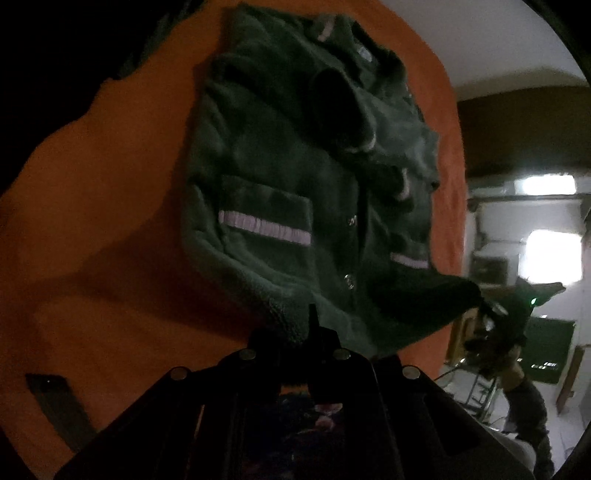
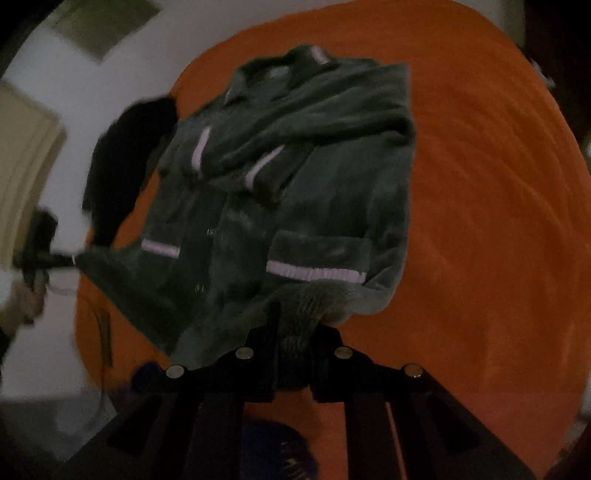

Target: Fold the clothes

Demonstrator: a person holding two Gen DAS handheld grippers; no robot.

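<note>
Both grippers are clamped on the green fleece jacket's (image 1: 295, 192) hem: left gripper (image 1: 314, 332), right gripper (image 2: 291, 354). A dark flat object (image 1: 55, 402) is shown only in the left wrist view, left of that gripper.

Dimly lit room. An orange cover (image 1: 110, 192) spread over the broad work surface and filled most of both views. In the left wrist view, a white wall (image 1: 498, 40) rose behind it, a dark brown band (image 1: 524, 129) ran beneath the wall, and two bright light patches (image 1: 550, 260) glowed at the right. In the right wrist view, a white wall (image 2: 74, 74) carried a greenish panel (image 2: 103, 22), with a cream door-like frame (image 2: 26, 147) at the left edge.
</note>
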